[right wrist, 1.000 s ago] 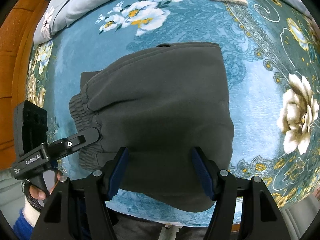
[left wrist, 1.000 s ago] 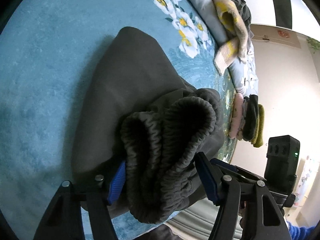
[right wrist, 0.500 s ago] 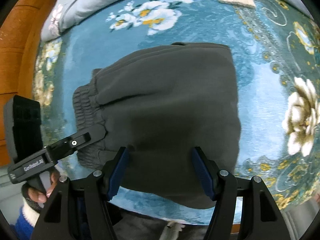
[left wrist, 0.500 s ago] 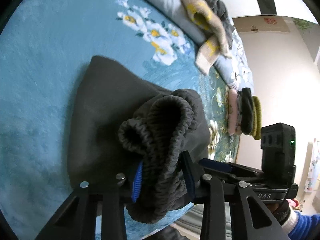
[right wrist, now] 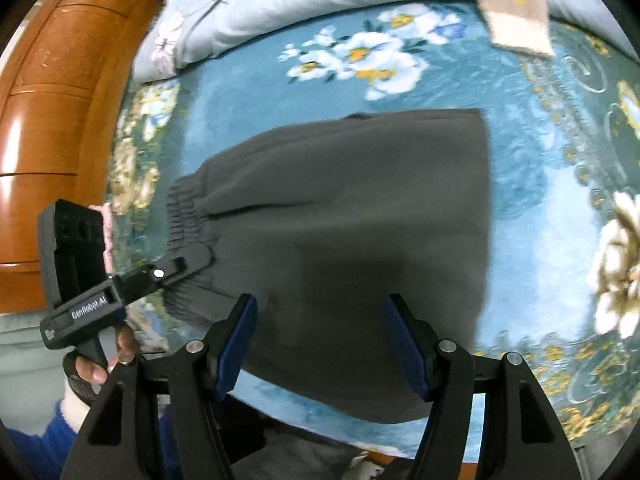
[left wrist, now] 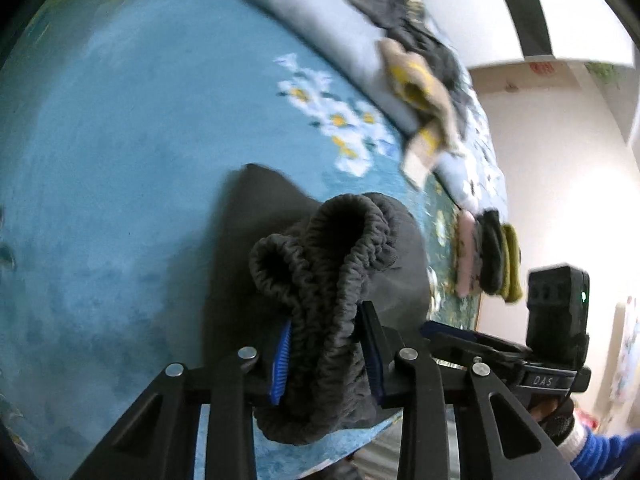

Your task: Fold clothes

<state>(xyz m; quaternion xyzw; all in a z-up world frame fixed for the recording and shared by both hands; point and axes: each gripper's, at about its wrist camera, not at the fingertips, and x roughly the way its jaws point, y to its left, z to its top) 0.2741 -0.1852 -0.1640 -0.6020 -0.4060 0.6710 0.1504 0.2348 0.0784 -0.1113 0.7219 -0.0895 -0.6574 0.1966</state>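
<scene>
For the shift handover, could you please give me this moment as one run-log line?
left gripper: closing on elastic waistband | right gripper: open above dark grey trousers | surface: blue floral bedspread

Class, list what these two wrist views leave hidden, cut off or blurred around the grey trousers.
- Left wrist: the elastic waistband bunches over the trousers, hiding them behind.
- Right wrist: the trousers near edge sits behind the right claw.
- Right wrist: the beige knit is blurred and cut off at the top.
</scene>
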